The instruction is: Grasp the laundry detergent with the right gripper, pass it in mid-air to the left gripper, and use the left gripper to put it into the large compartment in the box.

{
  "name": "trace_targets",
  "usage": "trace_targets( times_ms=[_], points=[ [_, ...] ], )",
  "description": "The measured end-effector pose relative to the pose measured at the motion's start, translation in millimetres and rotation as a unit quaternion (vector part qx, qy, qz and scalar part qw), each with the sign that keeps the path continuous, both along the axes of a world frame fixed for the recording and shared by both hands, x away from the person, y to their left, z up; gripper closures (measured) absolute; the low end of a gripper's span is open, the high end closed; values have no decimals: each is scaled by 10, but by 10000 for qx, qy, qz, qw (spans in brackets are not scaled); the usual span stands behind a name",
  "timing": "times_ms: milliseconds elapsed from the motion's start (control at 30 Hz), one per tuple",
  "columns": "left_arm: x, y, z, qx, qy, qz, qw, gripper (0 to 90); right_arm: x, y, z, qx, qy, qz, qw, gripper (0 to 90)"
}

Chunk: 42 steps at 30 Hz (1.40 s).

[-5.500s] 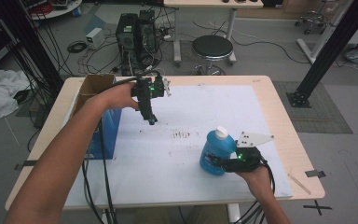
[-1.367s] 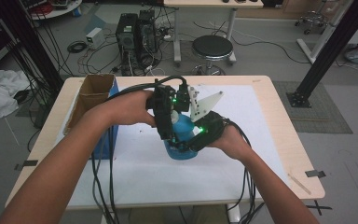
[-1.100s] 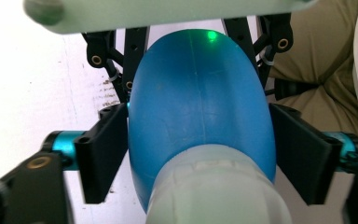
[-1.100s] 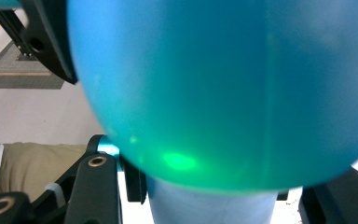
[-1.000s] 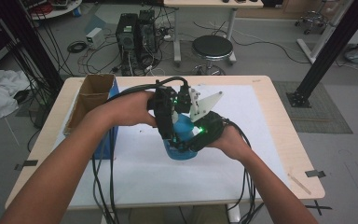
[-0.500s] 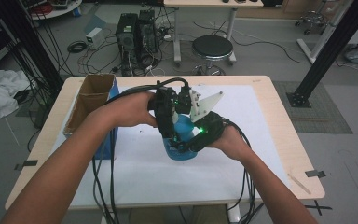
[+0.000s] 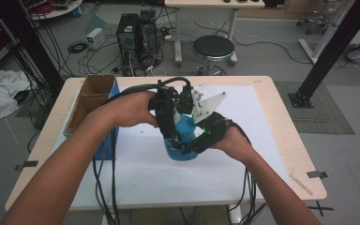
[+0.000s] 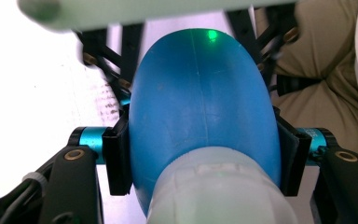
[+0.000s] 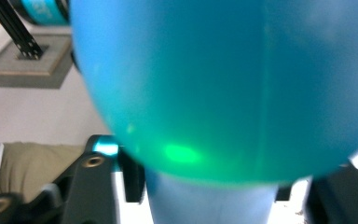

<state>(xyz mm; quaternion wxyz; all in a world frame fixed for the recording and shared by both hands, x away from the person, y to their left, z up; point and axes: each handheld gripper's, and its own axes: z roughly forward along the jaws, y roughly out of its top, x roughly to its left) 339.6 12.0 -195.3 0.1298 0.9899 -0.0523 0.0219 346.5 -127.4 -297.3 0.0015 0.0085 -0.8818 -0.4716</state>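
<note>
We are clamping the blue bottle (image 8: 200, 112) with our left gripper (image 8: 205, 158), while our right gripper (image 7: 187, 149), jaws just loosening, is cradling its base on the desk (image 7: 272, 136).

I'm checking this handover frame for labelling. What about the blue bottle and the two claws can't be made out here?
- Bottle base, high view: hidden by both claws and hands.
- Cap, left gripper view: cut off by the bottom edge.
- Right claw pads, right gripper view: the blurred bottle covers them, so contact is unclear.
- Any label on the bottle: too blurred to tell.
- Box contents, high view: too dark to see.
</note>
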Motion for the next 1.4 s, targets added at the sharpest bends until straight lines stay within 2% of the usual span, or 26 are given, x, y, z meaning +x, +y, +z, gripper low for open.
trace_targets(
  times_ms=[100,200,233,267,300,333,400,467,567,633,667,733,800,900,967,1000,1067,1167,1267,1333,1400],
  points=[
    [10,15,4,61,48,38,10000,373,-16,-56,43,-135,23,-131,9998,222],
    [38,59,1,119,21,122,9999,373,-34,-146,70,-404,63,-166,9990,211],
    [46,78,1,117,12,154,9998,372,-49,-177,75,-516,10,-200,9985,171],
    [55,97,3,127,25,198,9997,373,-60,-202,77,-653,14,-325,9973,126],
    [65,118,5,147,18,237,9996,372,-61,-224,79,-785,18,-545,9954,127],
    [69,131,5,160,15,265,9995,372,-56,-259,83,-946,46,-647,9934,127],
    [79,159,1,180,-27,321,9993,372,-42,-313,94,-1098,66,-779,9909,127],
    [91,187,3,195,-39,370,9991,372,-27,-380,107,-1145,166,-882,9894,127],
    [108,227,9,153,-64,448,9989,372,1,-452,100,-1342,206,-1199,9835,127],
    [121,253,19,143,-68,514,9986,372,29,-497,92,-1500,410,-1374,9782,127],
    [126,266,20,130,-69,539,9984,372,44,-519,88,-1598,496,-1352,9766,127],
    [135,285,25,146,-101,584,9981,372,31,-550,87,-1820,356,-1294,9741,126],
    [152,307,29,153,-97,629,9979,372,9,-572,92,-1914,305,-1255,9730,127],
    [179,345,40,149,-134,731,9971,371,-15,-623,117,-2038,308,-1335,9694,126],
    [196,367,52,144,-150,799,9966,372,-21,-672,136,-2104,286,-1399,9671,74],
    [208,379,61,150,-155,835,9963,372,-19,-693,139,-2186,328,-1487,9639,15],
    [227,401,79,140,-154,946,9953,372,-12,-766,151,-2306,379,-1671,9579,5],
    [256,430,117,127,-207,1075,9939,372,-28,-901,181,-2273,386,-1866,9550,6],
    [287,458,169,161,-258,1249,9917,372,-26,-1033,215,-2345,656,-1917,9508,6],
    [304,479,224,190,-265,1390,9898,372,-28,-1117,225,-2440,681,-2010,9463,6],
    [325,510,290,185,-261,1581,9869,372,-42,-1205,234,-2569,651,-2136,9403,7]
  ],
)
